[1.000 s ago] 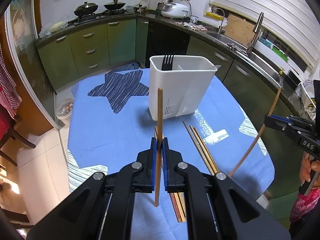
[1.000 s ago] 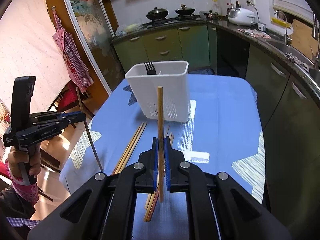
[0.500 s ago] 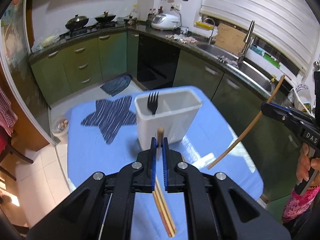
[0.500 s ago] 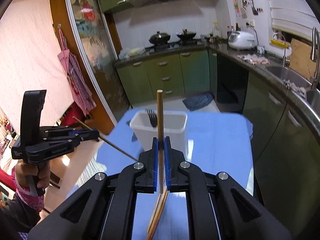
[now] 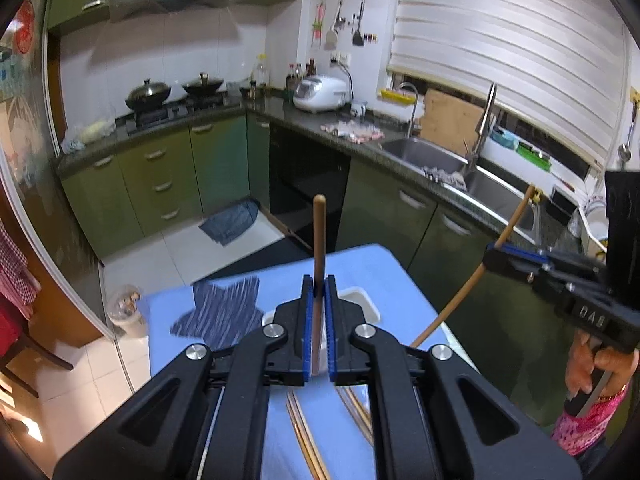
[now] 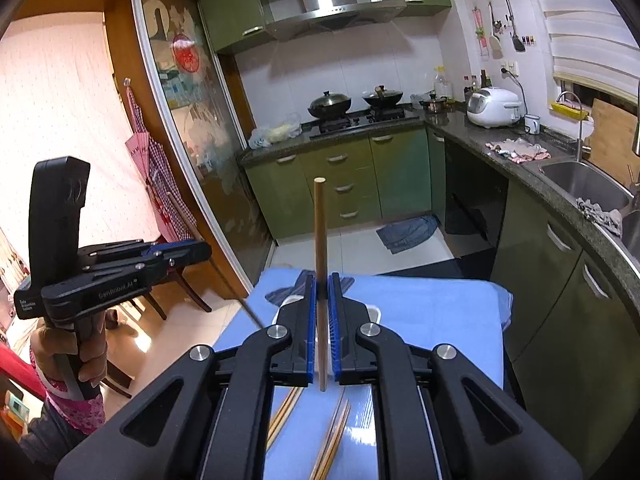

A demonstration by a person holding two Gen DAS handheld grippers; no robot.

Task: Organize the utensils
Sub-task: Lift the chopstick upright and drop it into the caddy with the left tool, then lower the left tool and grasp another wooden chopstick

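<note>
- The left gripper [image 5: 319,292] is clenched on a chopstick [image 5: 319,240] standing upright, above the white utensil holder [image 5: 362,298].
- The right gripper [image 6: 322,292] grasps another chopstick [image 6: 320,248], also above the holder.
- Loose chopsticks [image 6: 334,436] lie on the blue tablecloth [image 6: 432,316] nearer than the holder.

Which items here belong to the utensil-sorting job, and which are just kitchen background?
Job items:
- left gripper, clamping a wooden chopstick
- right gripper, clamping a second chopstick
- loose chopsticks on the blue table
- white utensil bin

Background:
- rice cooker
- two woks
- sink
- floor rag
</note>
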